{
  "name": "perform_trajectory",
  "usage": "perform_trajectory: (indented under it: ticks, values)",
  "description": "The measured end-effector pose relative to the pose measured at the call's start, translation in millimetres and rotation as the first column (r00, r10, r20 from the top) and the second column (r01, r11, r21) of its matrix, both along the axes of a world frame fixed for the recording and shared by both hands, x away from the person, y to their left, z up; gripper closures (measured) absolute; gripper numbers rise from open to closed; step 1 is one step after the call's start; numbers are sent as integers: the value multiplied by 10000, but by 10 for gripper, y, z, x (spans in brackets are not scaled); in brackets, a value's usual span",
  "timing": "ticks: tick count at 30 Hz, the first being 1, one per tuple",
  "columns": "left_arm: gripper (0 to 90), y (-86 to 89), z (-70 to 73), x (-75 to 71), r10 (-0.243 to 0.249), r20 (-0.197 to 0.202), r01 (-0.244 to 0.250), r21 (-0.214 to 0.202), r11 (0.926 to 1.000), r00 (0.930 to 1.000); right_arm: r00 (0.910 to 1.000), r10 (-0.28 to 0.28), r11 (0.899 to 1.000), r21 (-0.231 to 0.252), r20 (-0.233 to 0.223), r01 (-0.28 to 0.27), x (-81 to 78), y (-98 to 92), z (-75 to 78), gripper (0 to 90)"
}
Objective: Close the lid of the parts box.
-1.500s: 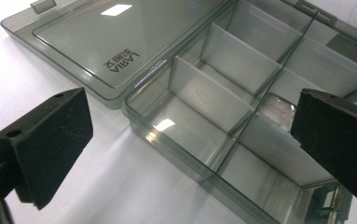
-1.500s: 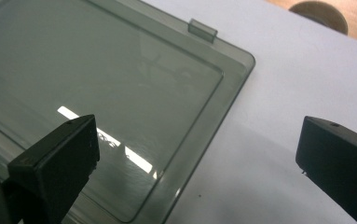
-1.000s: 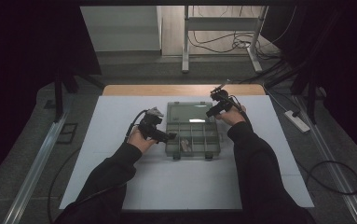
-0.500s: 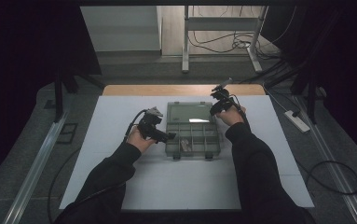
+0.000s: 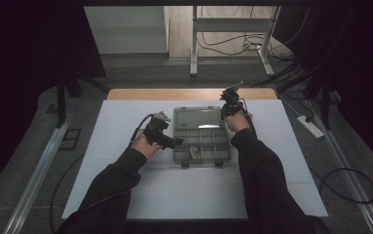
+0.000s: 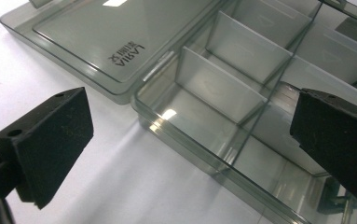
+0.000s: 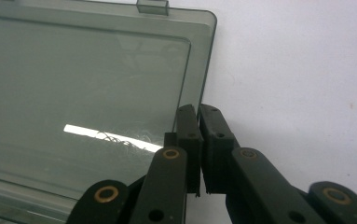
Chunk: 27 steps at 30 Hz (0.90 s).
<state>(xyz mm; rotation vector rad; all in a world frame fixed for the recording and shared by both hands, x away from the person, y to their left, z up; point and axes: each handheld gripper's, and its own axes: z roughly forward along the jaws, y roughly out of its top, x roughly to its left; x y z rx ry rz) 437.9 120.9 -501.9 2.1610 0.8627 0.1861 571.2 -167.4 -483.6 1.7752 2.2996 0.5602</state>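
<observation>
the smoky transparent organizer box [image 5: 201,142] lies open in the middle of the white table [image 5: 125,195], with its lid [image 5: 197,118] folded flat on the far side and the divided compartments toward the person. the biggest difference from one second ago is at the right gripper [image 5: 231,103]: its jaws have just been closing, and in the right gripper view they now stand pressed almost together on the thin right edge of the lid [image 7: 87,93], so the gripper [image 7: 199,140] is pinching the lid. in the earlier high view the same gripper was at the same far right corner of the box, and the hand did not change its place. the left gripper [image 5: 170,142] also stays where it was, at the left side of the box. its jaws are wide apart, one over the table and one over the compartments [image 6: 241,116], holding nothing. the box itself has not moved. some small items [image 5: 193,152] lie in one near compartment, too small to identify.
</observation>
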Motion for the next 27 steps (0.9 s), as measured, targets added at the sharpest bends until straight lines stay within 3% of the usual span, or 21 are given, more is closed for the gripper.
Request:
perform_trajectory:
  ticks: [1, 8, 10, 11, 12, 22, 27]
  values:
    - [0, 1, 13, 16, 268, -21, -268, 82, 9996, 9996, 10000, -75, 9999, 67, -10, 75, -2, 2, 2, 880]
    - [4, 112, 46, 121, 779, -139, -782, -188, 9968, 9969, 9992, -313, 9987, 413, 230, 303, -27, -12, 34, 887]
    - [35, 134, 48, 151, 910, -136, -910, -36, 9958, 9958, 9988, -374, 9980, 513, 316, 357, -37, -20, 53, 888]
    - [111, 147, 48, 170, 947, -115, -946, 70, 9955, 9954, 9983, -429, 9972, 628, 406, 403, -49, -30, 73, 889]
    - [111, 158, 50, 190, 993, -166, -990, 167, 9949, 9949, 9983, -429, 9972, 628, 406, 403, -49, -30, 73, 889]
    - [772, 202, -1, 443, 1621, -704, -1593, 442, 9862, 9843, 9936, -583, 9941, 969, 964, 489, -141, -67, 160, 890]
    - [890, 164, -134, 561, 1865, -1033, -1817, 535, 9819, 9770, 9913, -584, 9930, 1087, 1178, 456, -186, -96, 187, 889]
